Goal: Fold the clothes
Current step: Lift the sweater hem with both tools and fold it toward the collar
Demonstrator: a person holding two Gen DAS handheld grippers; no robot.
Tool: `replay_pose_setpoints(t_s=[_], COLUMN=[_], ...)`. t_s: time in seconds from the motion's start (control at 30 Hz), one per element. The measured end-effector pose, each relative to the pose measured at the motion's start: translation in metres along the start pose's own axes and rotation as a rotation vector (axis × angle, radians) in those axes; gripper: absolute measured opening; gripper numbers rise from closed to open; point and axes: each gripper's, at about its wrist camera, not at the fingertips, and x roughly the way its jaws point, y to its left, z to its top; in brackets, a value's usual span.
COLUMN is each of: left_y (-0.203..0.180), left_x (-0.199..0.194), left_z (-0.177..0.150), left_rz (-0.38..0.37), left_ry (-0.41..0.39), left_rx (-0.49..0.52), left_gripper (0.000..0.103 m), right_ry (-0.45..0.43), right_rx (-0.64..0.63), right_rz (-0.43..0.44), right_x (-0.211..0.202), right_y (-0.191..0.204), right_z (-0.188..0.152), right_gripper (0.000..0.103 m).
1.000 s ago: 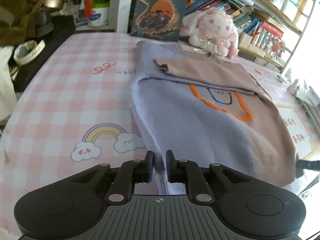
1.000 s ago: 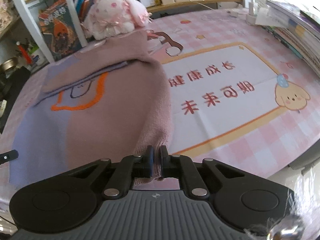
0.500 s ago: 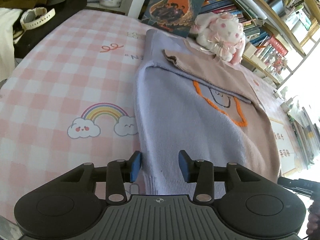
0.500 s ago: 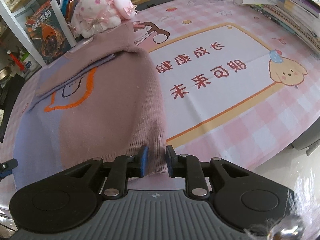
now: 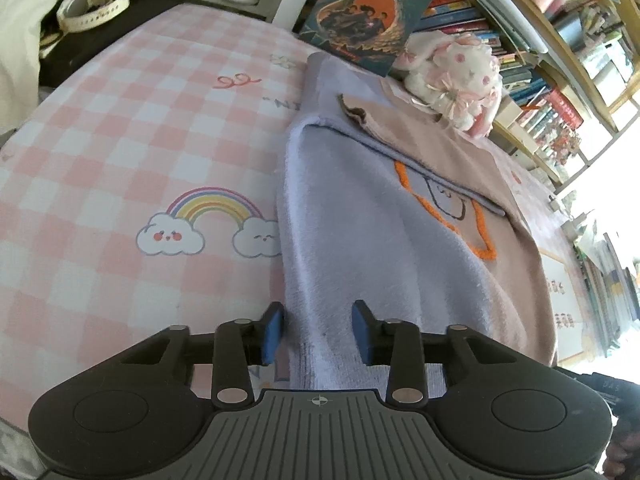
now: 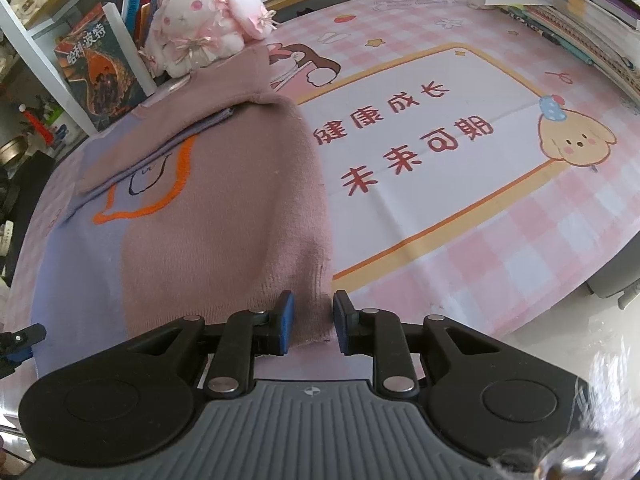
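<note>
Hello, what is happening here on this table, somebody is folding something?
A person with a gripper in each hand is folding a lilac and dusty-pink sweater on the pink checked table cover. The sleeves are already folded in. The left gripper and the right gripper are both open at the near hem corners, not gripping.

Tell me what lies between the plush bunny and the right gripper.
Only the sweater, folded on the mat, fills the stretch from the plush bunny to the right gripper, per the right wrist view.

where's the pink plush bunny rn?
The pink-and-white plush bunny sits at the table's far edge in both views, touching the two-tone lilac and mauve knit sweater at its far end, beside the upright dark illustrated book.
</note>
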Motion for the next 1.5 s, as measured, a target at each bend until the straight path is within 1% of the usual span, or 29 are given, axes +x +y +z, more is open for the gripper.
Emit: replay_pose_setpoints(t_s=[0.03,0.07,0.13,0.2,0.27,0.33,0.47,0.53,0.6,0.67,0.77,0.8,0.87,0.9,0.93,1.03,1.1,1.2,1.23,1.27,1.37,1.4,1.43,1.5], left_y=[-0.003,-0.006,-0.011,-0.014,-0.014,-0.013,-0.007,-0.004,-0.002,0.001,0.003,0.002,0.001,0.0,0.0,-0.002,-0.002,-0.001,0.001,0.002,0.004,0.004,0.004,0.005], left_x=[0.0,0.0,-0.003,-0.003,-0.002,-0.002,-0.002,-0.001,0.001,0.003,0.006,0.006,0.006,0.005,0.004,0.003,0.003,0.005,0.005,0.005,0.006,0.006,0.006,0.007], left_z=[0.0,0.001,0.001,0.002,0.003,0.004,0.004,0.004,0.004,0.004,0.004,0.004,0.003,0.003,0.002,0.001,0.001,0.003,0.004,0.004,0.005,0.006,0.006,0.005], left_rz=[0.008,0.019,0.022,0.021,0.024,0.026,0.002,-0.013,-0.024,-0.036,-0.044,-0.042,-0.03,-0.021,-0.011,0.012,0.013,0.005,-0.003,-0.01,-0.025,-0.026,-0.027,-0.032], left_ry=[-0.005,-0.013,-0.032,-0.036,-0.025,-0.014,0.008,0.022,0.034,0.044,0.049,0.046,0.036,0.03,0.025,0.022,0.03,0.047,0.051,0.054,0.062,0.063,0.063,0.062], left_rx=[0.017,0.033,0.057,0.078,0.088,0.082,0.052,0.033,0.008,-0.019,-0.044,-0.045,-0.036,-0.028,-0.019,0.013,0.017,-0.004,-0.017,-0.026,-0.045,-0.047,-0.048,-0.055], left_gripper=[0.011,0.008,0.008,0.008,0.008,0.01,0.014,0.017,0.021,0.027,0.027,0.025,0.022,0.01,0.007,0.007,0.007,0.01,0.014,0.015,0.017,0.017,0.017,0.017], right_ry=[-0.003,-0.01,-0.048,-0.089,-0.106,-0.083,-0.037,-0.027,-0.019,-0.011,-0.001,0.001,0.005,0.002,-0.01,-0.079,-0.098,-0.067,-0.058,-0.048,-0.017,-0.006,0.002,0.013], right_rx=[-0.005,-0.01,-0.007,0.007,0.009,0.004,0.047,0.065,0.085,0.116,0.168,0.184,0.198,0.192,0.181,0.144,0.116,0.115,0.127,0.139,0.189,0.199,0.203,0.199], right_rz=[0.006,0.011,0.046,0.118,0.172,0.156,0.138,0.141,0.14,0.143,0.172,0.182,0.187,0.181,0.17,0.121,0.117,0.116,0.12,0.123,0.153,0.165,0.172,0.18], right_x=[0.0,-0.001,-0.007,-0.014,-0.017,-0.012,-0.002,0.0,0.004,0.007,0.014,0.016,0.018,0.018,0.015,0.001,-0.005,-0.002,-0.001,0.001,0.005,0.006,0.006,0.007], right_y=[0.002,0.003,0.006,0.007,0.009,0.011,0.007,0.005,0.002,-0.002,-0.005,-0.005,-0.004,-0.004,-0.003,-0.005,-0.006,-0.008,-0.01,-0.011,-0.018,-0.02,-0.021,-0.021], right_z=[0.0,0.001,0.002,0.004,0.006,0.007,0.006,0.005,0.005,0.005,0.008,0.009,0.011,0.012,0.013,0.015,0.015,0.013,0.012,0.011,0.009,0.007,0.006,0.004], right_gripper=[0.015,0.012,0.008,0.008,0.008,0.008,0.015,0.026,0.03,0.032,0.033,0.033,0.024,0.012,0.011,0.008,0.008,0.008,0.008,0.009,0.019,0.028,0.03,0.03])
